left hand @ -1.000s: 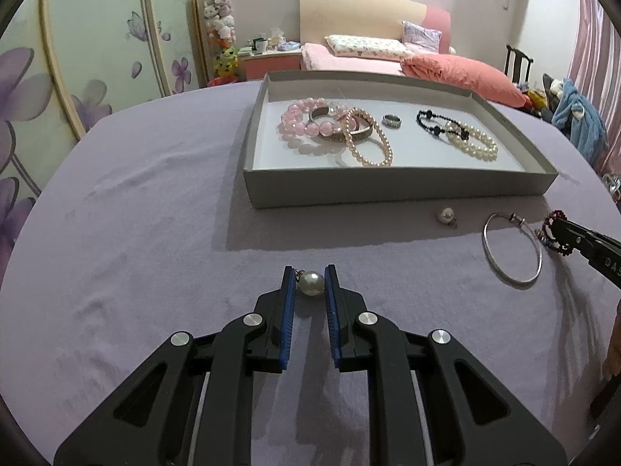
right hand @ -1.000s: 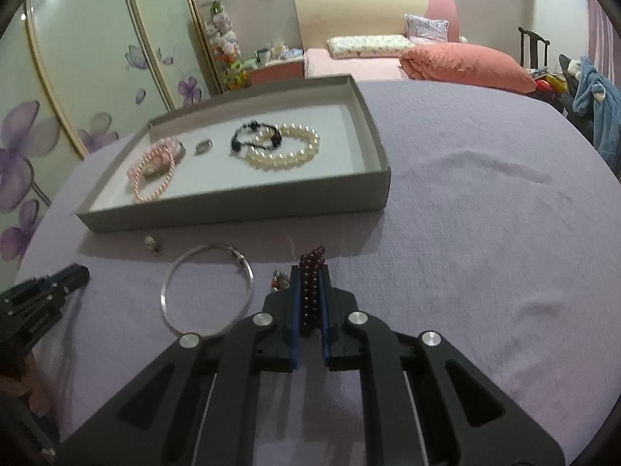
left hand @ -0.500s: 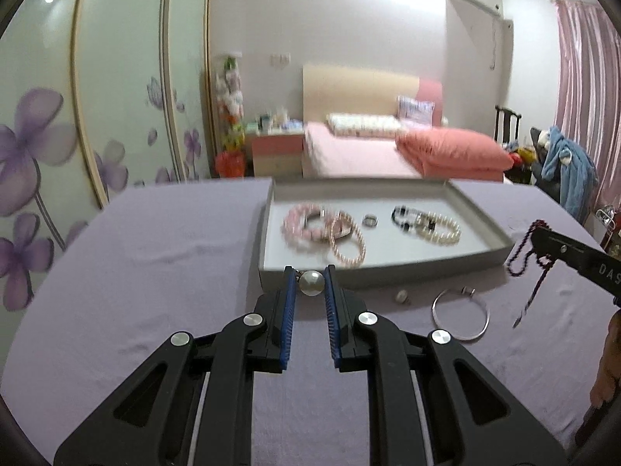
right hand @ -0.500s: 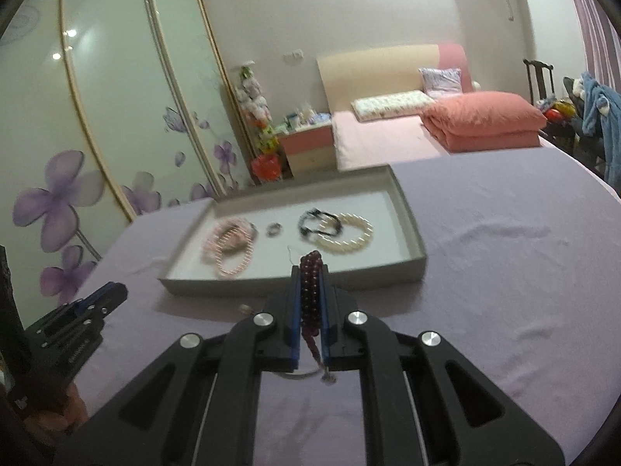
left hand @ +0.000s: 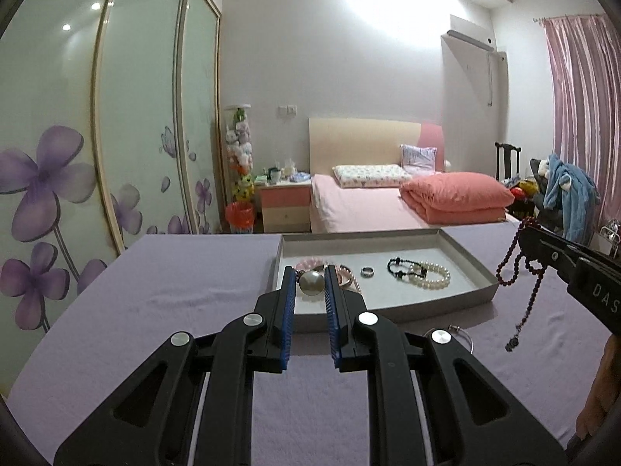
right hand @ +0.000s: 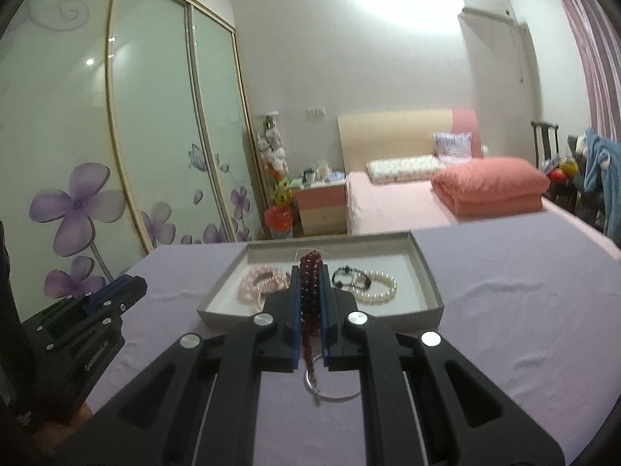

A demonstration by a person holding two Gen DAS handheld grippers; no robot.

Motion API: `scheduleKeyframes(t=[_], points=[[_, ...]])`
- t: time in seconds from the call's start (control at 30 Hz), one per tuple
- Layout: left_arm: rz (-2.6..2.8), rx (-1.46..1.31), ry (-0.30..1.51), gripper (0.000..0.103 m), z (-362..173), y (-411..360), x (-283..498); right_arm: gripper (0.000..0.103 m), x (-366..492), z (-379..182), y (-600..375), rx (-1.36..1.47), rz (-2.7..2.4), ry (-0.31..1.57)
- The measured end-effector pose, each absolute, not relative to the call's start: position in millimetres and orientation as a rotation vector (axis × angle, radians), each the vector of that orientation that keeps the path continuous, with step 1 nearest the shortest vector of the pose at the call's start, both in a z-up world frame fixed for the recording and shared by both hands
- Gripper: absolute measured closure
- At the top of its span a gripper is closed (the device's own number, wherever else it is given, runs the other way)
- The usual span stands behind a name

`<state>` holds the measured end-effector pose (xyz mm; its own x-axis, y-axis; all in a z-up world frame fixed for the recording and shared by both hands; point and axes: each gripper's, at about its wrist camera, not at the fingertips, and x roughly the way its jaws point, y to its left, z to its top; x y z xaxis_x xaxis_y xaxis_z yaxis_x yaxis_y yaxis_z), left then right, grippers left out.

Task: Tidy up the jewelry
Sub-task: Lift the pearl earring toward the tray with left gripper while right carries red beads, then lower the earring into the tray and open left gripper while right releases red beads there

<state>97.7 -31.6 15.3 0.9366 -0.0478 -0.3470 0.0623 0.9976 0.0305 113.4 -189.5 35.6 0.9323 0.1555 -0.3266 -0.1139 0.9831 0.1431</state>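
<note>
A shallow grey cardboard tray [left hand: 471, 250] is sitting at the frame's centre on a lilac cloth-covered table [left hand: 155, 310], holding a pink bead bracelet [right hand: 258, 281], a small silver ring [left hand: 367, 271], a black bead bracelet [left hand: 399, 268] and a white pearl bracelet [left hand: 432, 275]. The left gripper [left hand: 309, 285] is pinching a round pearl earring [left hand: 309, 283] in front of the tray; the right gripper [right hand: 309, 291] is clamping a dark red bead strand [right hand: 309, 295], its tail dangling. A silver hoop bangle [right hand: 333, 390] is lying on the cloth below. Behind, a pink bed [left hand: 372, 202] and floral-printed wardrobe doors [left hand: 97, 136] are filling the room.
</note>
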Motion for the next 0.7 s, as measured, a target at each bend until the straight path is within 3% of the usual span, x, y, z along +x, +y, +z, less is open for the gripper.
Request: scheduleKeyframes(t=[0.3,0.7], points=[[-0.055,0.049,0.308,0.087,14.3,-37.2,90.5,0.094,94.9,41.6,-175.6,0.027,0.074,0.225],[-0.045,0.035,0.303,0.087,10.6,-33.2,87.2,0.094,90.9,39.8,-173.9,0.019,0.031,0.198]])
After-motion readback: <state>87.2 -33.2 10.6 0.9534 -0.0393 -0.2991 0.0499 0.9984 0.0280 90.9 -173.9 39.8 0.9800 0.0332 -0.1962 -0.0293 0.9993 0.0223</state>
